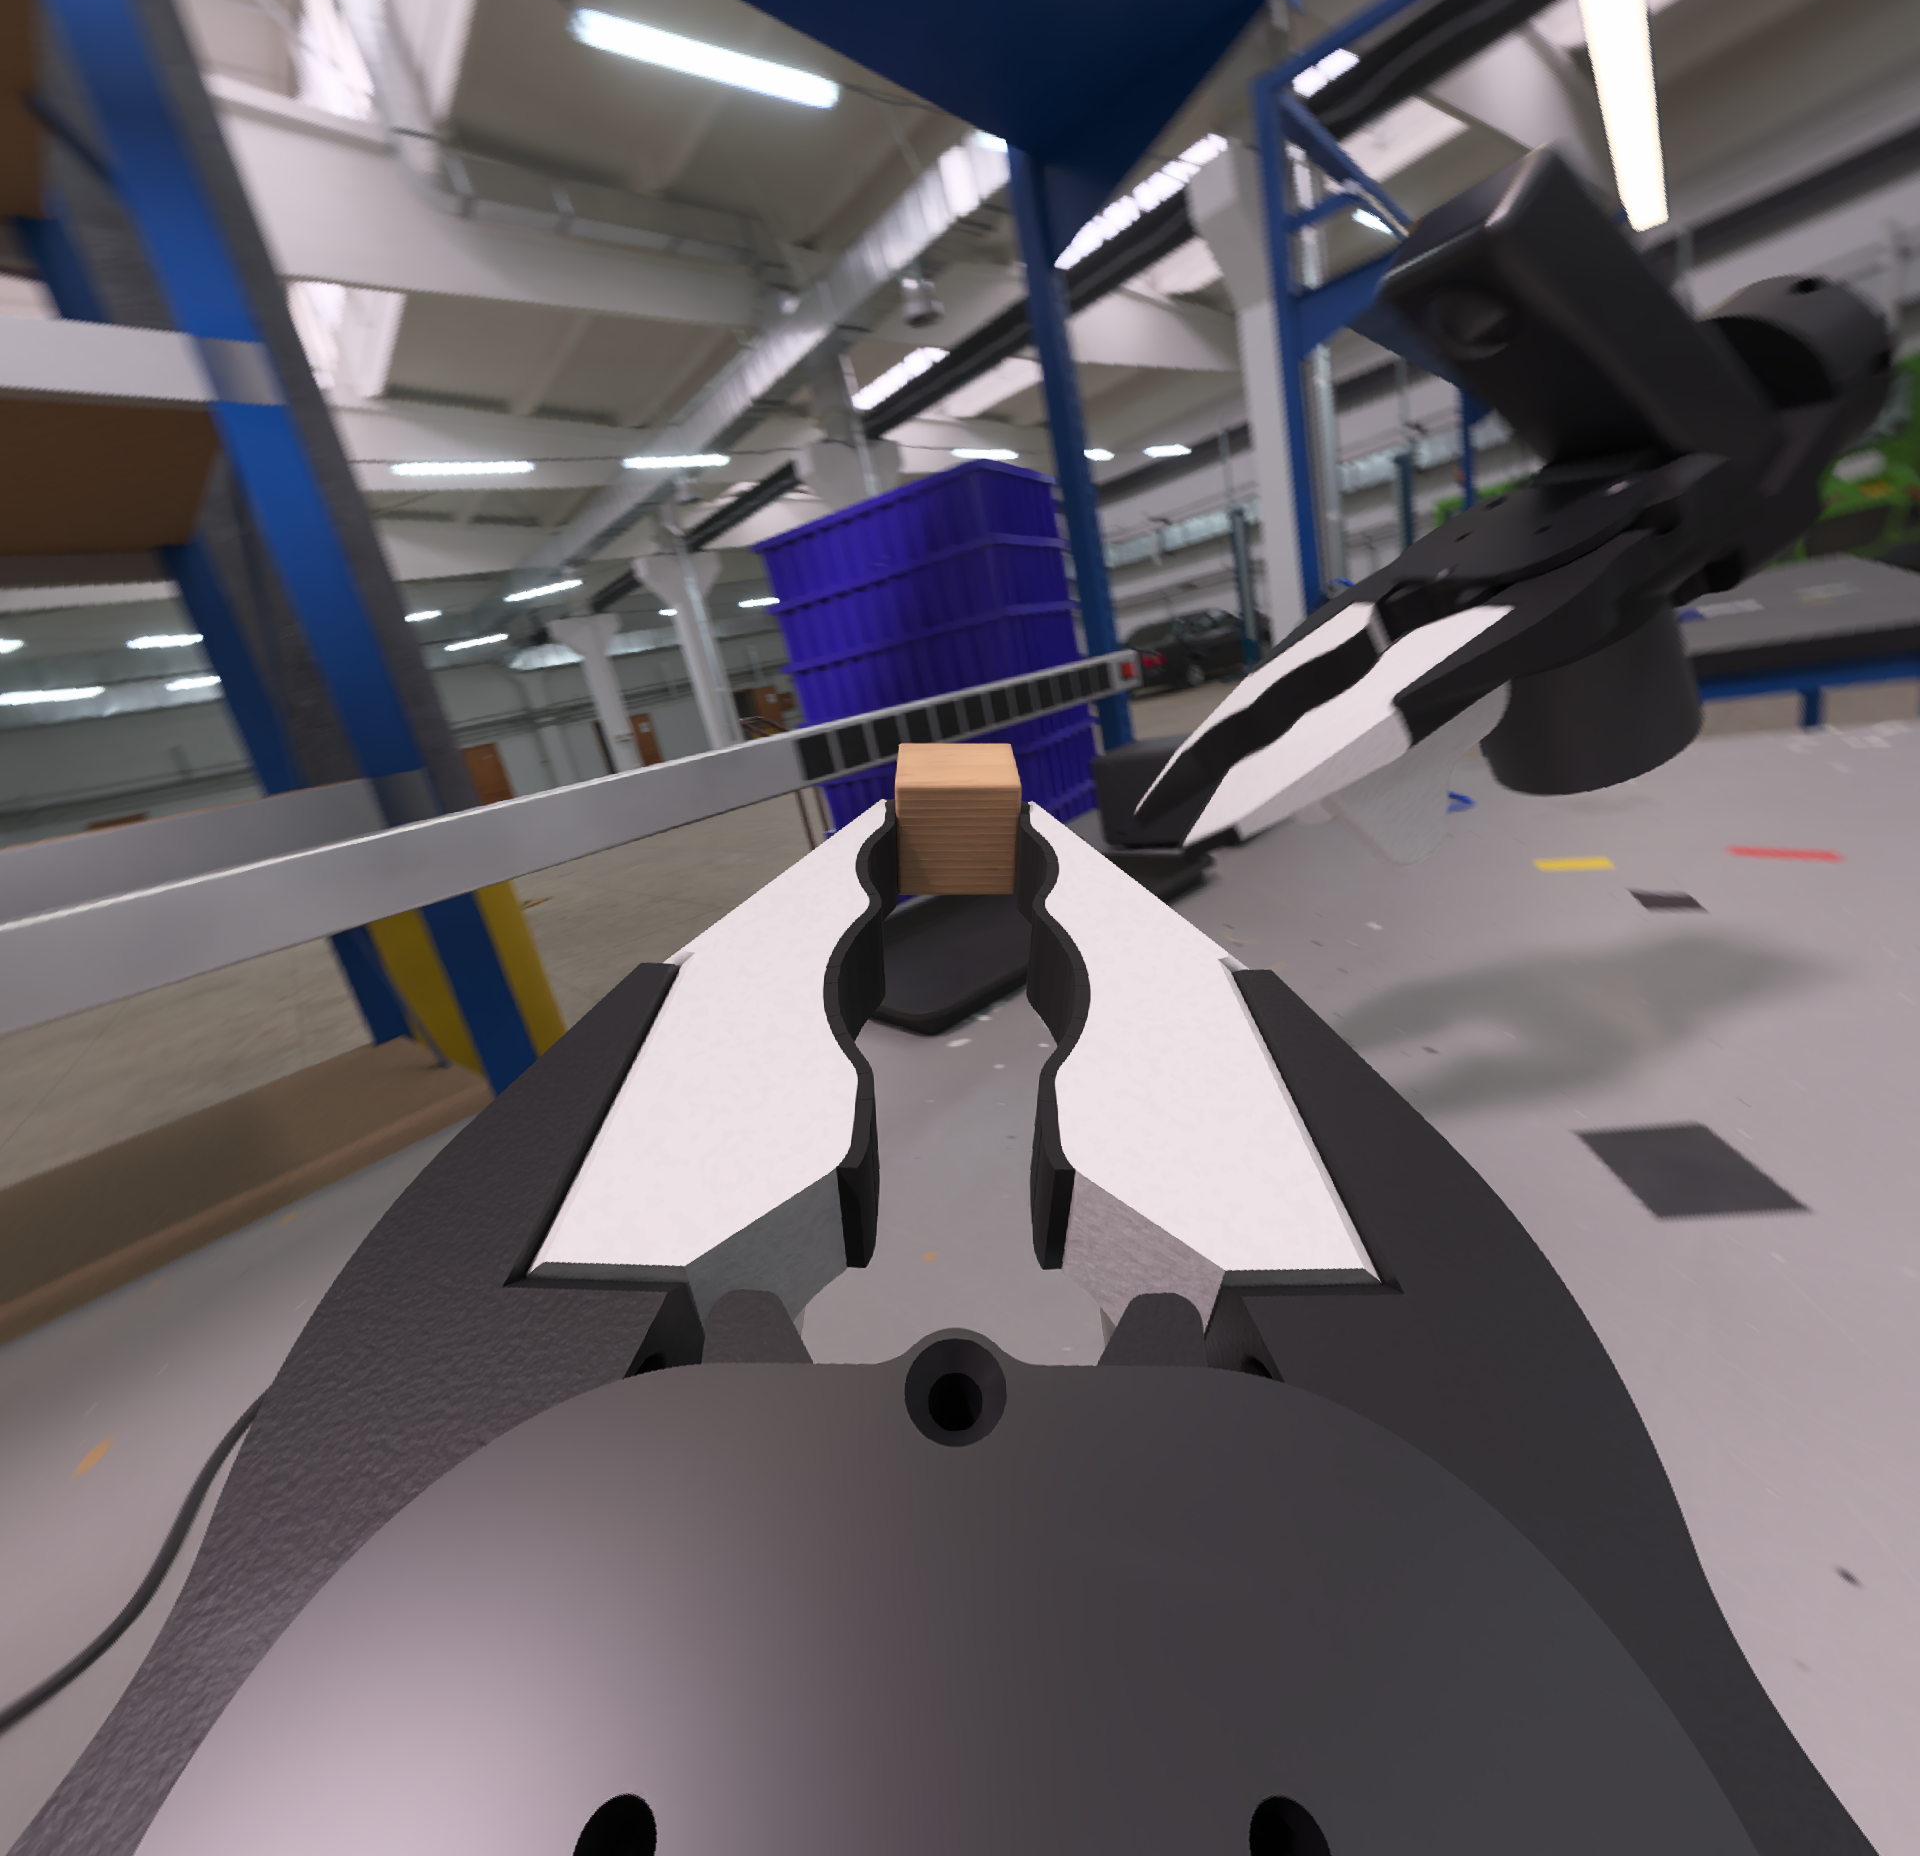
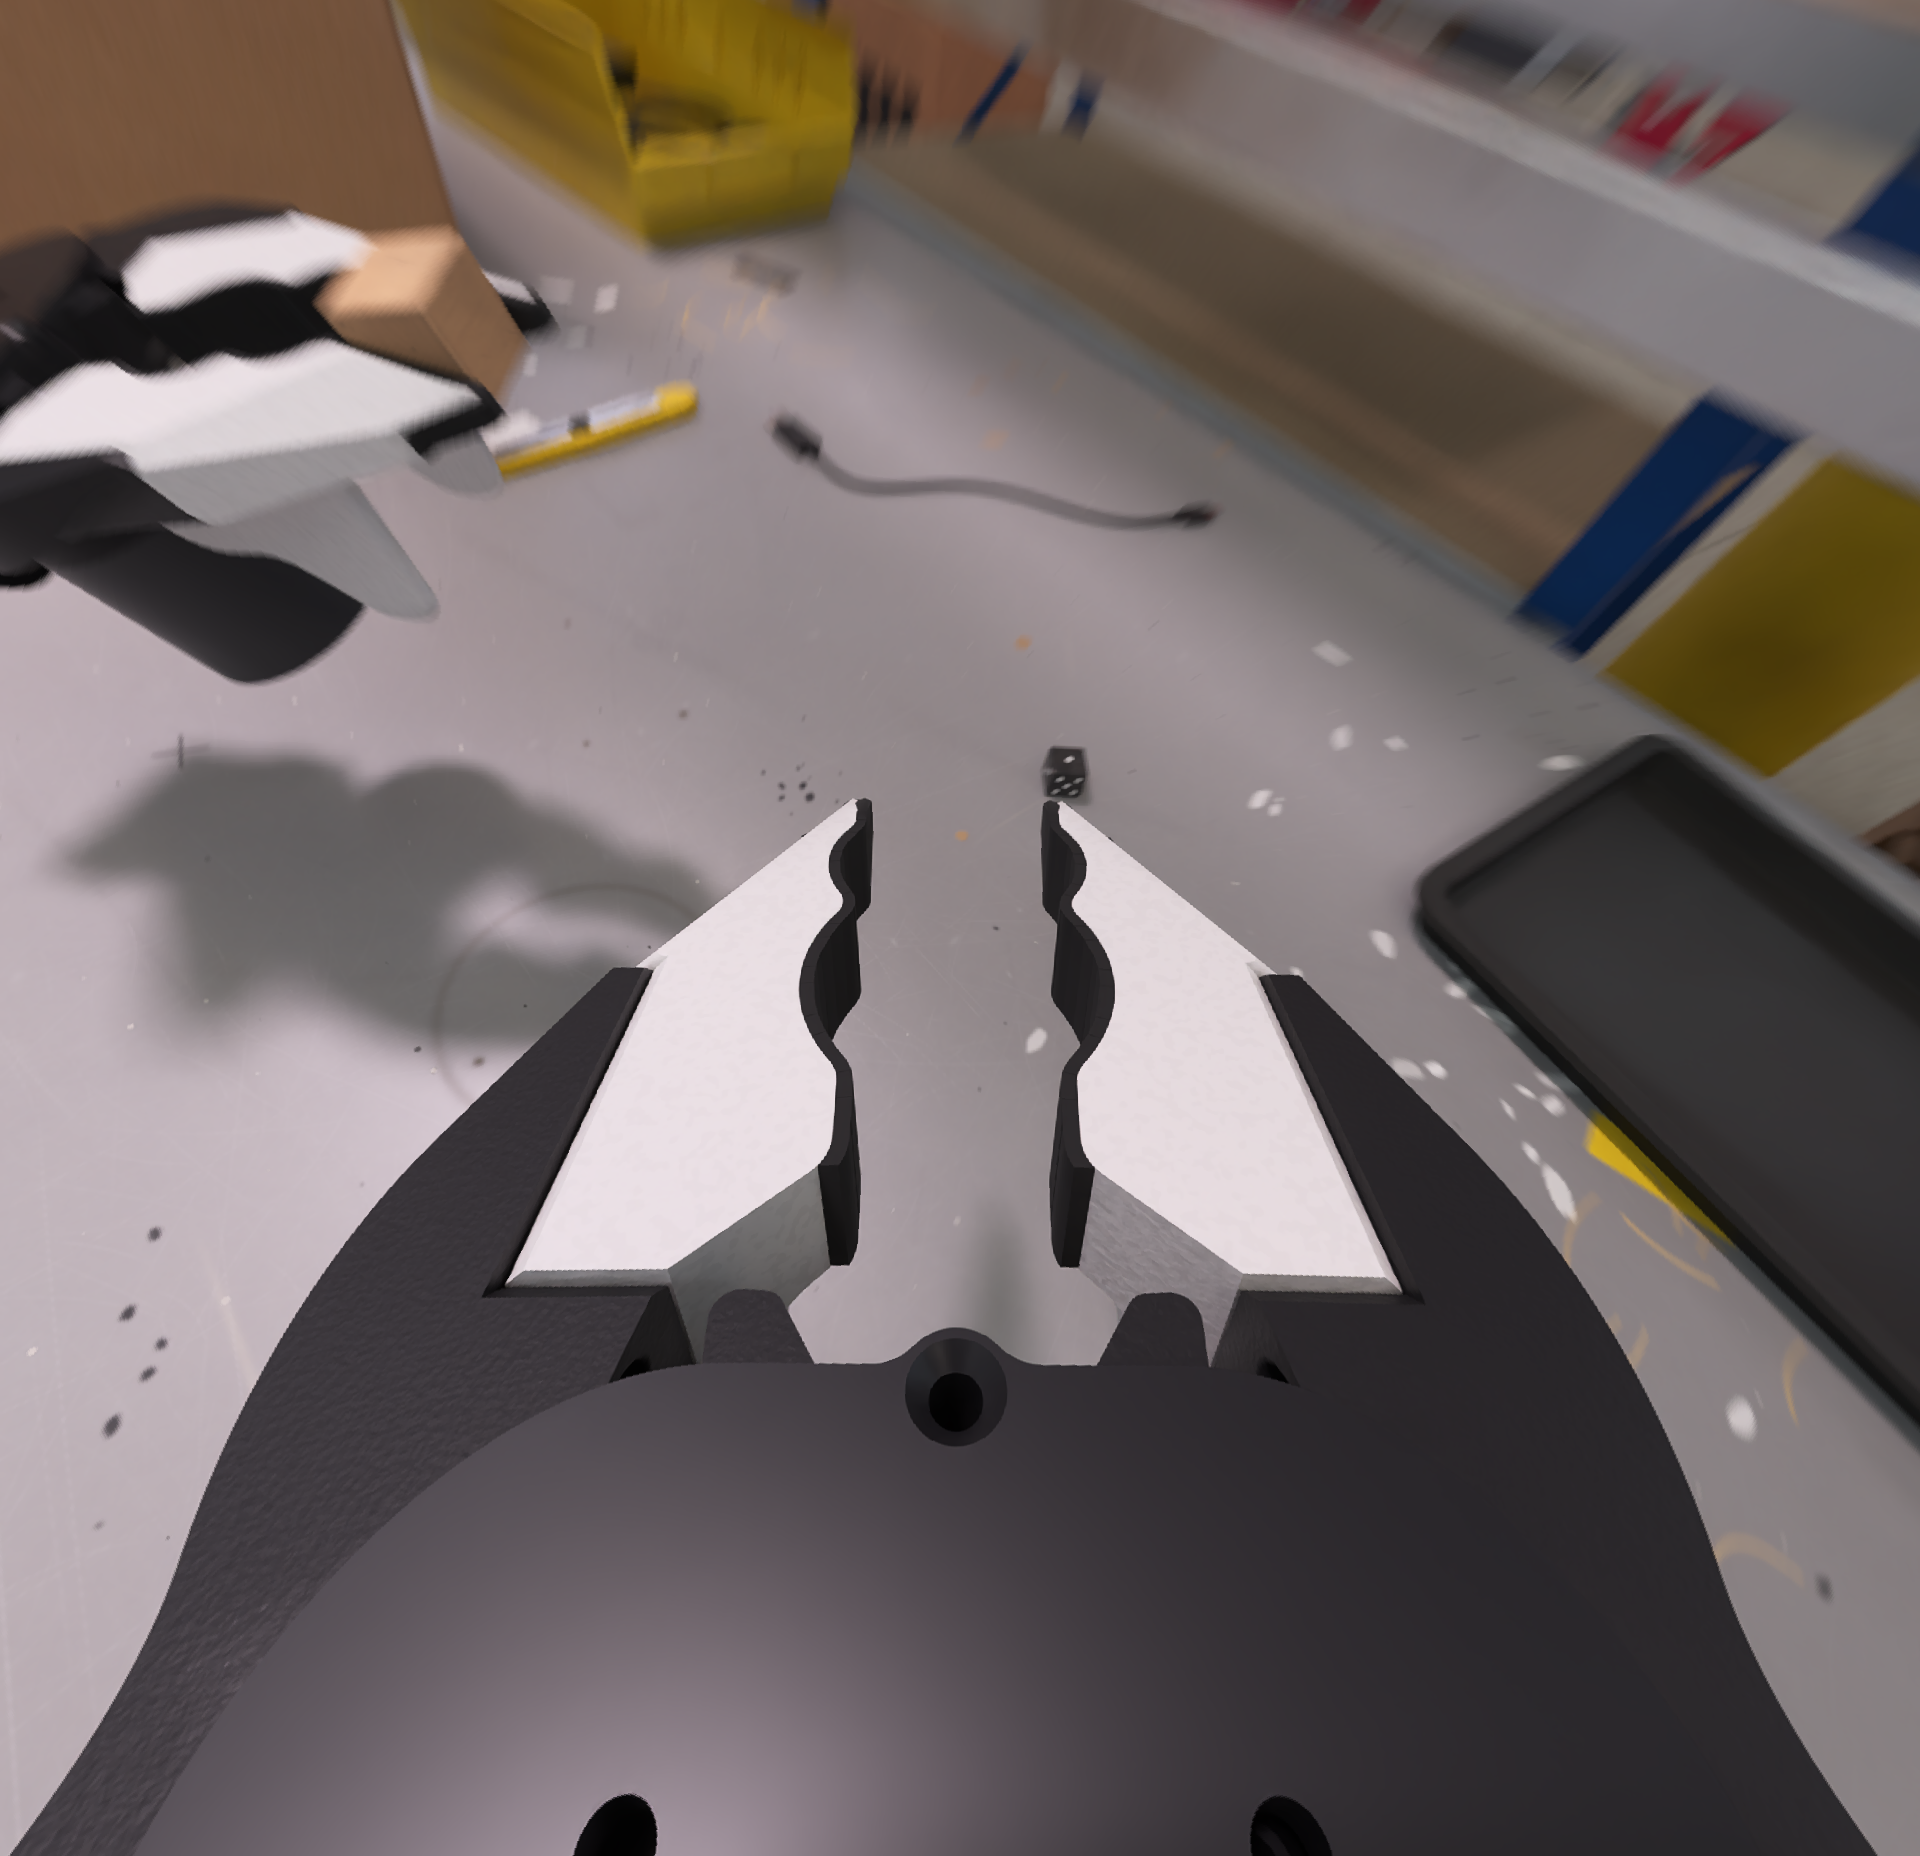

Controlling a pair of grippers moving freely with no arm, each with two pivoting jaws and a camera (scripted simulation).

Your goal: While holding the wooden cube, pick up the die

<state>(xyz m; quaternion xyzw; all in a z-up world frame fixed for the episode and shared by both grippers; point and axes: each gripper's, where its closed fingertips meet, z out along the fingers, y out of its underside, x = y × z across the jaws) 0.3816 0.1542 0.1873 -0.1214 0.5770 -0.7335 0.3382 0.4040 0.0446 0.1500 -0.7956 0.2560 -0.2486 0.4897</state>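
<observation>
- The left gripper (image 1: 956,819) is clamped on the wooden cube (image 1: 956,817), which sits pinched between its fingertips and clear of the grey tabletop (image 1: 1558,1027).
- In the right wrist view the same gripper shows at about 10 o'clock, raised above the table, the cube at its tips.
- The right gripper (image 2: 956,819) has its fingers apart with nothing between them, and it points down at the tabletop.
- The die (image 2: 1066,773), small and black with white pips, lies on the table just past the tip of the finger at the right of that view, at about 1 o'clock from the gap and not inside it.
- A black tray (image 2: 1704,985) lies at 3 o'clock, a loose grey cable (image 2: 987,481) at 12 o'clock, and a yellow utility knife (image 2: 613,424) near 11 o'clock.
- The step in hand appears to be the right gripper's approach to the die; the cube hold already looks secured.
- The next move seems to call for a small shift toward 1 o'clock and forward, so that the die falls between the fingers, then a closing and a lift, while the left gripper does not loosen.
</observation>
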